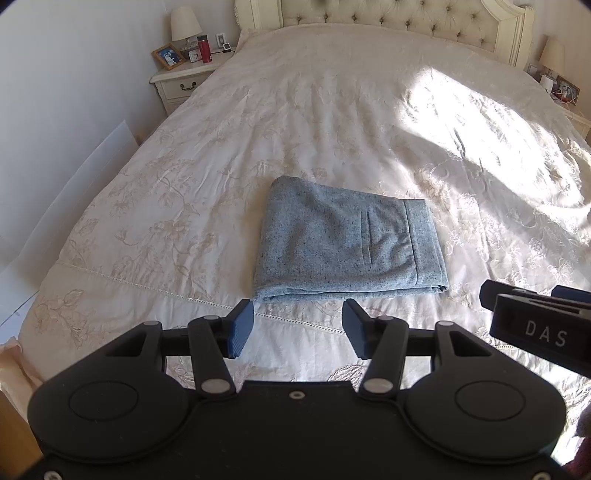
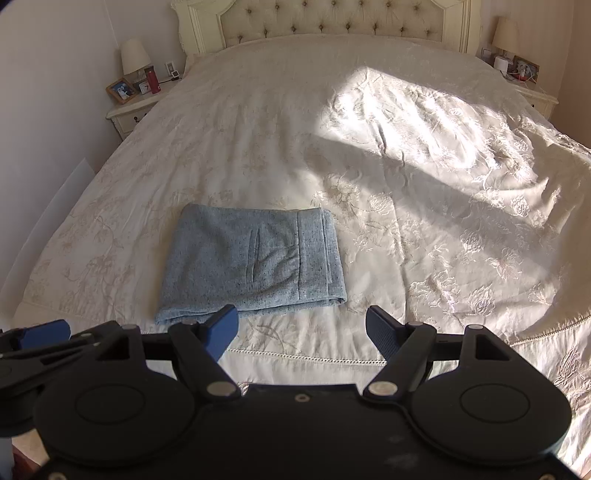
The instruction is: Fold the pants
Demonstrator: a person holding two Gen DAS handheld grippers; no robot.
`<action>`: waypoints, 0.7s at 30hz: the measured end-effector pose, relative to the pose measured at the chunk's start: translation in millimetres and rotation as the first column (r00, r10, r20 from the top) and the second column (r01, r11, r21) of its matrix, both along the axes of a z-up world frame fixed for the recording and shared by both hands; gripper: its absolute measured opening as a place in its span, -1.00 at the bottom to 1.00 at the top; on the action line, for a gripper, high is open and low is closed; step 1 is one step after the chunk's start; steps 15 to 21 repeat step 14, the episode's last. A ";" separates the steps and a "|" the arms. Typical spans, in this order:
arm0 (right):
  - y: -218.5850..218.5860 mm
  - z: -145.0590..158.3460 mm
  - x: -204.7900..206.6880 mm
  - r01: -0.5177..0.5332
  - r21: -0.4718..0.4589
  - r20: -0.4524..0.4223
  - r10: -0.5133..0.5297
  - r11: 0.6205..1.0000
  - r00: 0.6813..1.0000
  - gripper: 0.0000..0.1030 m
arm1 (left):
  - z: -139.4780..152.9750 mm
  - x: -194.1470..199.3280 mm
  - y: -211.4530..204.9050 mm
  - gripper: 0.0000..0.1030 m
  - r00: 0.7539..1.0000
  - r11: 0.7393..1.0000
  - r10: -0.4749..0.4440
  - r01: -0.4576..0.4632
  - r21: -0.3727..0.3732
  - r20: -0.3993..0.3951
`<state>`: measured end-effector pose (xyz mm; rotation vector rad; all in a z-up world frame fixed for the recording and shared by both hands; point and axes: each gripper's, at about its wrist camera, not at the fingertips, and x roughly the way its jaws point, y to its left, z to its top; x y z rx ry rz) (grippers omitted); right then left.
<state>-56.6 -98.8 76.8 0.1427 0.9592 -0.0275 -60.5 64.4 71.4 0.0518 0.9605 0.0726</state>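
Observation:
Grey-blue speckled pants [image 1: 347, 240] lie folded into a compact rectangle on the cream bedspread [image 1: 295, 122], near the foot of the bed; the waistband faces right. My left gripper [image 1: 297, 328] hovers just in front of the fold's near edge, open, with only bedspread between its blue pads. In the right wrist view the same pants [image 2: 251, 262] lie left of centre. My right gripper [image 2: 301, 334] is open above the bedspread, its left fingertip [image 2: 223, 326] overlapping the pants' near edge in the picture. Each gripper shows at the other view's side edge.
A tufted headboard [image 1: 388, 14] stands at the far end. The left nightstand [image 1: 181, 79] carries a lamp, a red bottle, a clock and a photo frame. Another nightstand [image 2: 532, 92] with a lamp stands at the right. A sunlit patch [image 2: 424, 122] covers the bedspread's right side.

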 end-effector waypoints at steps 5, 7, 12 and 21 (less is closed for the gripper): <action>-4.4 -2.0 0.8 -0.011 0.001 -0.002 0.011 1.000 1.000 0.55 | -1.4 1.0 -6.6 0.16 1.000 1.000 0.002 -0.002 0.005 -0.002; -5.2 -2.4 1.1 -0.012 0.002 -0.003 0.012 1.000 1.000 0.55 | -1.6 0.8 -9.9 0.16 1.000 1.000 0.004 -0.004 0.008 0.000; -10.6 -4.3 2.0 -0.015 0.007 -0.009 0.015 1.000 1.000 0.55 | -3.6 1.5 -16.7 0.16 1.000 1.000 0.008 -0.008 0.012 -0.006; -13.4 -5.3 2.9 -0.017 0.010 -0.012 0.017 1.000 1.000 0.55 | -4.0 1.9 -19.2 0.16 1.000 1.000 0.011 -0.011 0.010 -0.010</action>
